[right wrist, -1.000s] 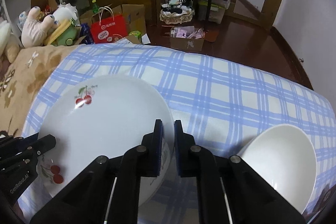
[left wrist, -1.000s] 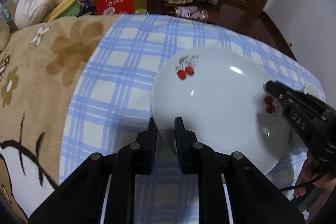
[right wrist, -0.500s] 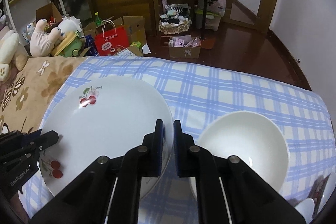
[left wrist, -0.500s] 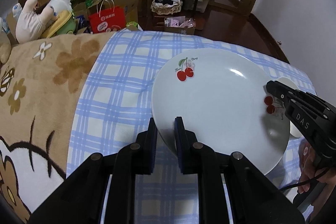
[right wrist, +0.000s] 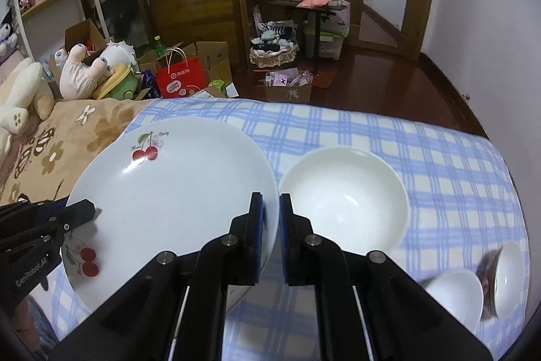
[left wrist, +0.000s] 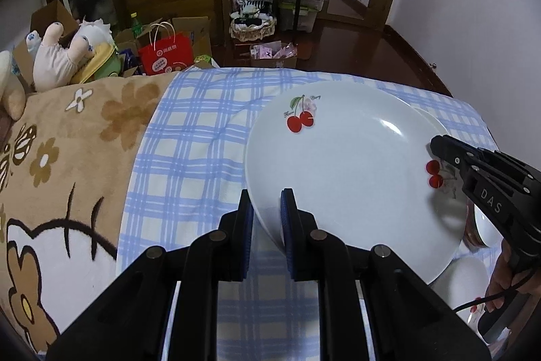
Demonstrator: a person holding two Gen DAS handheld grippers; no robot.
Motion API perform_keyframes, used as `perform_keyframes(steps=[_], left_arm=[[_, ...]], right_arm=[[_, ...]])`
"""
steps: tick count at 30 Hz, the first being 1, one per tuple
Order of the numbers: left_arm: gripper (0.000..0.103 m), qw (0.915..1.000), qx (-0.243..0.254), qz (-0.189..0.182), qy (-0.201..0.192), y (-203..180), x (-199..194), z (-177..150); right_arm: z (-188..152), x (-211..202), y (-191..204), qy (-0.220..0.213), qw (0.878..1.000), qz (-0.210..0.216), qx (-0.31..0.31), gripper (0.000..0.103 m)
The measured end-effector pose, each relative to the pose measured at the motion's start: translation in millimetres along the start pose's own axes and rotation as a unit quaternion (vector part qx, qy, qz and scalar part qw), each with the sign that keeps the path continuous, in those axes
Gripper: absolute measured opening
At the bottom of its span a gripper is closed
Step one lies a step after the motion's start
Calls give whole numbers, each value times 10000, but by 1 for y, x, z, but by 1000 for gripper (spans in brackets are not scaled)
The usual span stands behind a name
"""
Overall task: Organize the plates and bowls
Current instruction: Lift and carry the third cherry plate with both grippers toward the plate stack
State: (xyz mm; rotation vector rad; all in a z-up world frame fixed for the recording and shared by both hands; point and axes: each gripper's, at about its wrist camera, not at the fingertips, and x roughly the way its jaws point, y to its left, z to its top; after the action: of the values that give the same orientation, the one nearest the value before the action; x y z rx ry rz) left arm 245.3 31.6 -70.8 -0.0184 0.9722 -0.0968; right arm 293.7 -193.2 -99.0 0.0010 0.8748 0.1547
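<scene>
**Operator:** What am I holding, and how?

**Spotter:** You have the large white glazed plate with red cherry prints [left wrist: 351, 164] pinched at its rim from two sides. Your left gripper [left wrist: 265, 213] is clamped on the near-left edge, with a blue pad on each face of the rim. Your right gripper [right wrist: 269, 219] is closed on the opposite edge. The plate hangs above the blue-and-white checked cloth [right wrist: 355, 127], not resting on it.

**Operator:** How will it behave?

**Spotter:** I judge it stiff, fairly heavy for its thinness and breakable. The glaze looks slick, to go by the highlight on it, so a rim pinch can slide if you tilt it. Keep both hands level with each other, since twisting one against the other loads the rim.

**Operator:** Where is everything else?

**Spotter:** The deep plain white bowl [right wrist: 343, 198] sits on the cloth just right of the plate, with its left rim close to your right gripper. Two small white cups [right wrist: 454, 296] lie at the far right, and one has a dark patterned outside. The brown flowered blanket [left wrist: 67, 144] covers the left of the bed.

**Operator:** Is there a better place to hold?

**Spotter:** The flat outer rim is right. Get the pads well onto it, and don't pinch only the curled lip.
</scene>
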Motion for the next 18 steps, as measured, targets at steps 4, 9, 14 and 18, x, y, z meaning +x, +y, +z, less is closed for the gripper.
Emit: perform_keyframes(steps=[4, 9, 14, 18], left_arm=[[16, 9998, 148, -101, 26, -17, -14, -13], [16, 9992, 353, -173, -70, -39, -37, -27], [16, 9981, 513, -304, -136, -64, -60, -42], [16, 9975, 543, -423, -159, -78, -73, -53]], right_arm=[[-18, -23, -13, -41, 9999, -104, 88, 10], [-39, -54, -30, -144, 9994, -185, 263, 10], [-58, -87, -47, -248, 9984, -290, 415, 10], [-73, -113, -59, -341, 9972, -376, 546, 10]])
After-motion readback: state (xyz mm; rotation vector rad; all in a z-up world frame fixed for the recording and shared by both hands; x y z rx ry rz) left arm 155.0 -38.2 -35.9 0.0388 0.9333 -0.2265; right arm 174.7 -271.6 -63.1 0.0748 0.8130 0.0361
